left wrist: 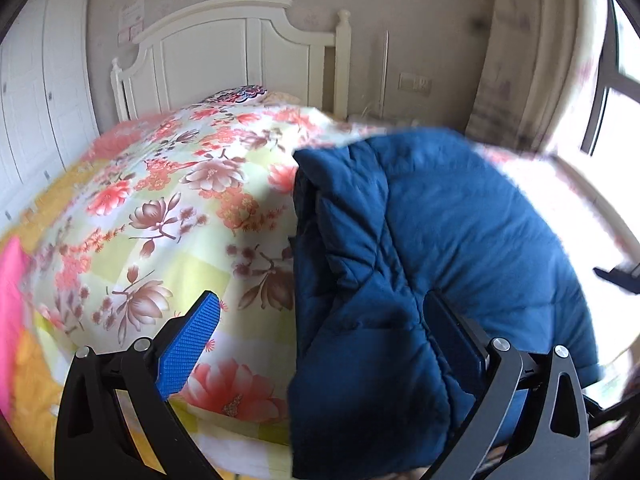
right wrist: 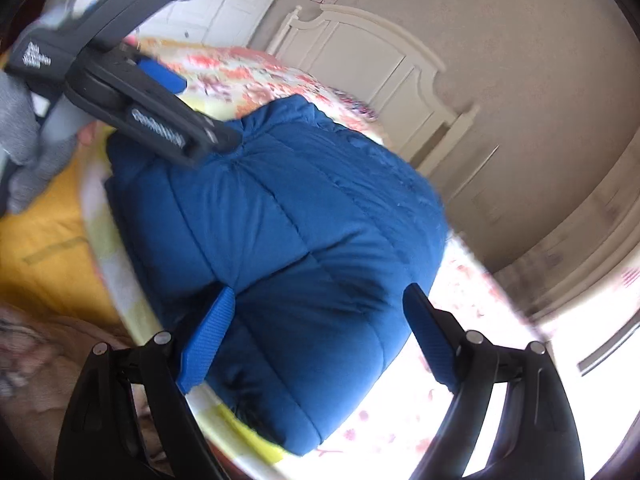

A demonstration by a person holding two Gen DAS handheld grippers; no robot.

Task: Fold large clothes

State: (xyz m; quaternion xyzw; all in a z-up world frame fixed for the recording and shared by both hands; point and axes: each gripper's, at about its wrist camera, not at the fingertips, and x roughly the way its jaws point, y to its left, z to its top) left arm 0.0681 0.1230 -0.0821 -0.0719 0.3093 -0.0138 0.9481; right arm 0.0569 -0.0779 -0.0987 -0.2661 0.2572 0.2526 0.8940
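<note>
On the bed, over a flowered quilt, the blue padded jacket lies bunched into a thick, roughly folded bundle near the bed's near edge. Both grippers have their fingers spread wide and neither is pinching anything. From the left gripper, the jacket fills the right half of the gap, with the right finger up against or just over the padding and the left finger over bare quilt. The right gripper straddles the bundle's near corner, fabric lying between its fingers without being squeezed. My worry is the springy padding: with nothing pressing it, the fold could puff open and slide toward the bed's edge. A finger dragging across the cloth might also pull the layers askew, or catch the quilt along with the jacket.
</note>
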